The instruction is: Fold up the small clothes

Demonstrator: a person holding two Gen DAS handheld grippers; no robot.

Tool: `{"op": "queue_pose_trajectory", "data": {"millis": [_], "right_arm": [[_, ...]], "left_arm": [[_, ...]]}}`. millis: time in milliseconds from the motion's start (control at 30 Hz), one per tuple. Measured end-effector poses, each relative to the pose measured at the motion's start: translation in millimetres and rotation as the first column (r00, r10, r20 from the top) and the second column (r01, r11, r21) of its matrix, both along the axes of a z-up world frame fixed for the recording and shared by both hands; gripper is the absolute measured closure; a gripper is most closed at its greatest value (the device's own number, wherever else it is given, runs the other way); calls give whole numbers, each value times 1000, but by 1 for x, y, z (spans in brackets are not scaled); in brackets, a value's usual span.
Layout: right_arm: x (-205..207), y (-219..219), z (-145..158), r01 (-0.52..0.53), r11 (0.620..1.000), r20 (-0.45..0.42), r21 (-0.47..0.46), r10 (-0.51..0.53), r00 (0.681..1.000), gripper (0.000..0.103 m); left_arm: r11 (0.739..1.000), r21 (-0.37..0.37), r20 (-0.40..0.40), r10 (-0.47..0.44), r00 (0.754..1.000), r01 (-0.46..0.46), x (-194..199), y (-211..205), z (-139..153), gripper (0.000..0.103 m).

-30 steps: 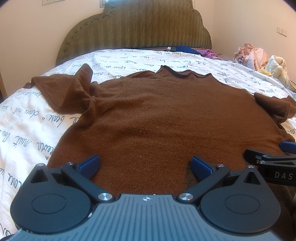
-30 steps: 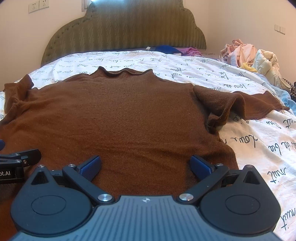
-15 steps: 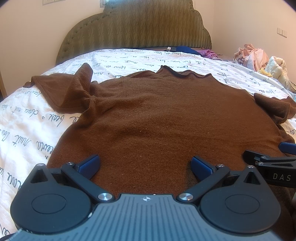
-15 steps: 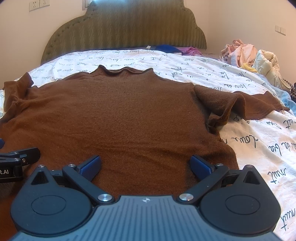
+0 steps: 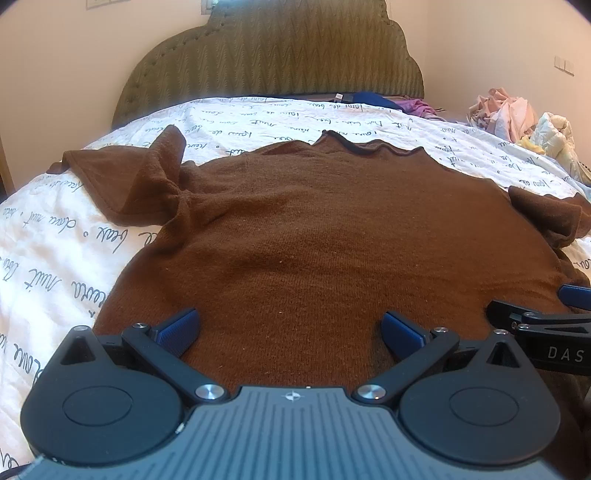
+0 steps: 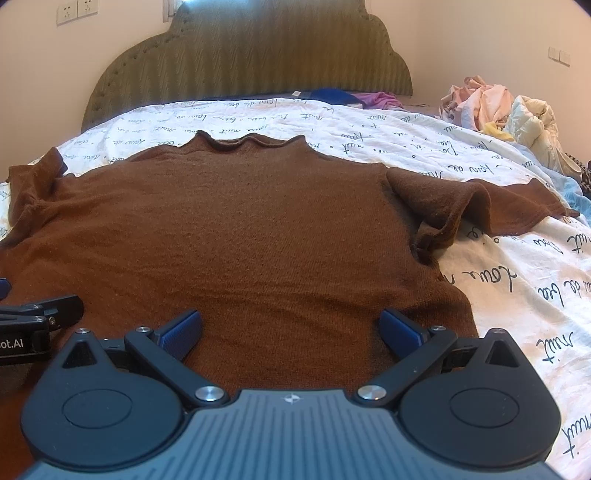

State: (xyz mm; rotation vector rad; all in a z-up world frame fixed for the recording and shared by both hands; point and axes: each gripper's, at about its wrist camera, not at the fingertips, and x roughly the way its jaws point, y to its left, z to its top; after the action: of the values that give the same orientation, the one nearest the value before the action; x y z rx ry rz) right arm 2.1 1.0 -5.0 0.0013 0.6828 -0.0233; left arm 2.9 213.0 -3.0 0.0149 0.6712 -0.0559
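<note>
— Both grippers, left (image 5: 290, 328) and right (image 6: 290, 328), gaped wide, holding nothing; the brown sweater (image 5: 332, 240) lay flat mid-frame on the bedspread (image 5: 44, 258).

— Risk?

— I judged bunched sleeves could spoil my fold.

A wide bed (image 6: 480, 280) in a white cover printed with black script meets an olive-green scalloped padded headboard (image 6: 251, 59). Pale cream walls (image 6: 480, 33) carry white wall sockets (image 6: 77, 10). A heap of pink and cream laundry (image 6: 495, 103) lies at the right.
</note>
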Motion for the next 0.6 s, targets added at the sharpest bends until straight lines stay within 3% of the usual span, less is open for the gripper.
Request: {"op": "queue_pose_trajectory", "data": {"millis": [600], "right_arm": [[3, -3, -1, 1, 1000, -10, 16, -1, 1000, 0]], "left_arm": [[1000, 18, -6, -1, 1000, 2, 2, -1, -1, 0]]}}
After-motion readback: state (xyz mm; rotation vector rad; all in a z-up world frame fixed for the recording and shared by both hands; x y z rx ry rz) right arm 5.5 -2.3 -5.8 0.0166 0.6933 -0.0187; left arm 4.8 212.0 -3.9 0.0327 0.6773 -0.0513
